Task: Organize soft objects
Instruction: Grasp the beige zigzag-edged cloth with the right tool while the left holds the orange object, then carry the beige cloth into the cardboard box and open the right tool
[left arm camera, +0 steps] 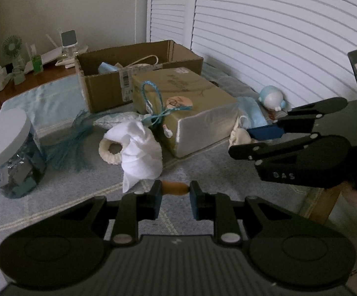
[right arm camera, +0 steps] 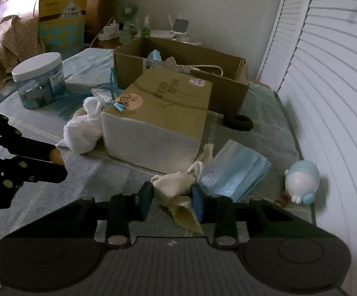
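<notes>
Gathering small soft items seems the step in hand: the left tool [left arm camera: 174, 189] is pinching a small orange-brown piece [left arm camera: 174, 188], and the right tool [right arm camera: 172, 194] is closing on a cream cloth [right arm camera: 172, 185] lying beside the blue masks [right arm camera: 235, 169]. Next, I judge, both are going to the open cardboard box [right arm camera: 227, 79] behind, on a pale blue-grey bedcover [right arm camera: 264, 128] by white louvred doors [right arm camera: 326, 86].

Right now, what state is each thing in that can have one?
Left tool: shut on orange piece.
Right tool: around cream cloth, grip unclear.
Cardboard box: open, items inside.
Olive box: closed.
Jar: lid on.
White cloth: bunched.
Face masks: stacked flat.
Blue toy: tipped over.
</notes>
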The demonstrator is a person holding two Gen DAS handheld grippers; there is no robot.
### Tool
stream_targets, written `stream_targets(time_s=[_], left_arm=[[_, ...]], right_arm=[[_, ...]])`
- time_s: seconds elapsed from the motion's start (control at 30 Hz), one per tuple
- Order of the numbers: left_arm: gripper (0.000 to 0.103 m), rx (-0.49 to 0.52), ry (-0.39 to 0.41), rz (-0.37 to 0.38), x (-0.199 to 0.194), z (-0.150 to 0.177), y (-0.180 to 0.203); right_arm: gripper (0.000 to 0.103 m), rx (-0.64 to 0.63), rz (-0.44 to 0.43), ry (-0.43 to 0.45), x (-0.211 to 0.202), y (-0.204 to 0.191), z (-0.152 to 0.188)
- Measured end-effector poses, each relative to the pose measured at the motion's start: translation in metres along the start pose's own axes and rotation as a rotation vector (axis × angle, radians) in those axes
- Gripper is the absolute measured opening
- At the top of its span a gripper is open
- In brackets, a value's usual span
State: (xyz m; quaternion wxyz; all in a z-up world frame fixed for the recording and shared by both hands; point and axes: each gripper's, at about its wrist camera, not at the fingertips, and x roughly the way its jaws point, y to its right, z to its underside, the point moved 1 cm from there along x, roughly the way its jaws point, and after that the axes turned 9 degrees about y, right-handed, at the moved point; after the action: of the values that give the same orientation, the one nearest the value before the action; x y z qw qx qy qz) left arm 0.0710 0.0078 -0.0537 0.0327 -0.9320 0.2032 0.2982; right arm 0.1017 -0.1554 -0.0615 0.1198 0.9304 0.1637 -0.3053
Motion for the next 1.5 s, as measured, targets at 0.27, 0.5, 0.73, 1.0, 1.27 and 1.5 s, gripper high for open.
stream_targets(time_s=[0.27,0.5,0.73,1.0,1.27,1.5], left_arm=[[0.022,0.016,0.01,0.009,-0.011,-0.003,0.001],[0.022,0.049,0.01,0.014,-0.026,-0.005,0.001],[0.022,0.045,0.002,0.011,-0.035,-0.006,-0.006],[0.022,0.018,0.018,-0.017,-0.041,-0.011,-0.02],[0.022,0.009,0.02,-0.02,-0.036,-0.02,-0.033],[0.022,-0.016,0.013,-0.032,-0.024,-0.029,-0.043]], right_arm=[[0.036,0.011,-0.028,0.018,-0.029,-0.002,-0.001],[0.036,0.01,-0.029,0.045,-0.055,0.0,-0.009],[0.036,0.0,-0.016,0.101,-0.069,0.003,-0.032],[0.036,-0.005,-0.006,0.156,-0.038,0.013,-0.08],[0.036,-0.014,0.005,0.175,0.007,0.026,-0.129],[0.036,-0.027,-0.003,0.162,0.055,0.042,-0.162]])
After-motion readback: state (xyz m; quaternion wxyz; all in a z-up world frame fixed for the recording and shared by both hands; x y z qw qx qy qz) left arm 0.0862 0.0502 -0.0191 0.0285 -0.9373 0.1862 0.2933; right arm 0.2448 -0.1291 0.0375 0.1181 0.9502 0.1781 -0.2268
